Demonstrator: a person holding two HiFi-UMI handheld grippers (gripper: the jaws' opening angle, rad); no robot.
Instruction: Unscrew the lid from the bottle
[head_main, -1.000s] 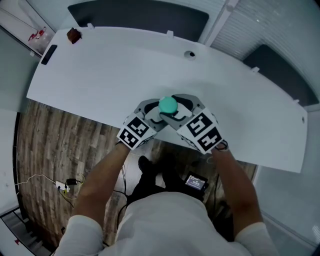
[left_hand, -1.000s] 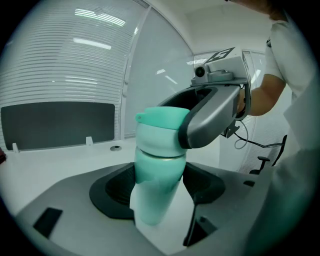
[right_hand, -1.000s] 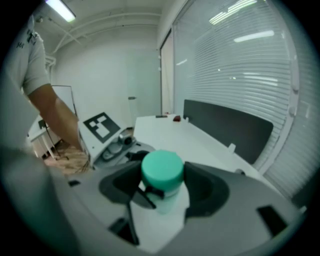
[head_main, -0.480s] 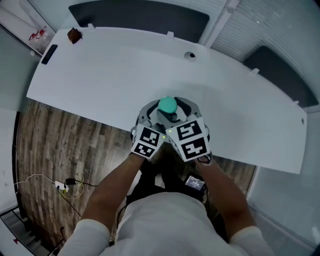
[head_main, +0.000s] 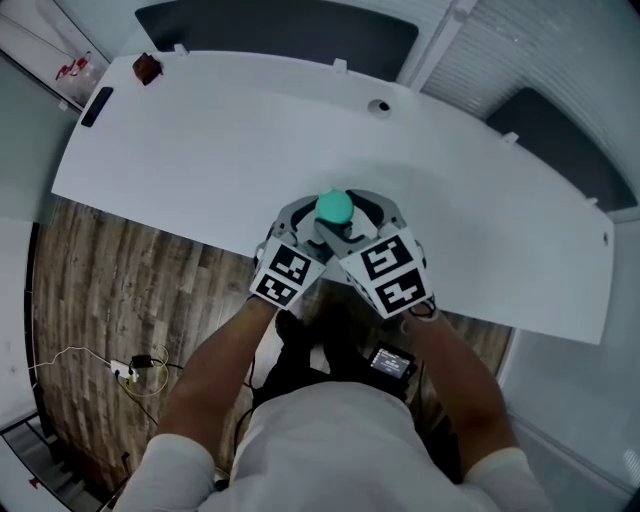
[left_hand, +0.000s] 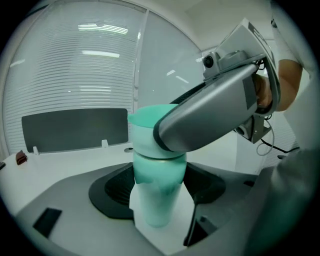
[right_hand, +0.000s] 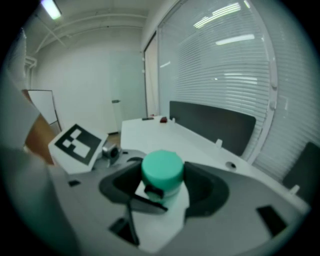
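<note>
Between the pads of my left claw (left_hand: 159, 195) stands the teal bottle (left_hand: 152, 220), upright, its long axis running straight up across my jaws. Both pads press on its pale body below the collar, so this claw is clamped on it. Directly above that grip sits the teal lid (right_hand: 161, 169). My right claw (right_hand: 162, 189) reaches in over the left one from the opposite side, its two jaws closed on the lid's round wall. The lid lies dead centre in the right claw, and its turning axis is vertical, in line with the bottle beneath. It looks seated on the neck with only a thin seam showing, so I judge the unscrewing is not done. The claws crowd each other, the right one's body crossing just above my left jaws, which could cramp a twist. Beyond both claws stretches the white table (head_main: 220, 140). A cable hole (head_main: 379, 107) lies ahead, and a small dark-red object (head_main: 147, 68) and a black bar (head_main: 97, 107) sit far to the left, well apart.
</note>
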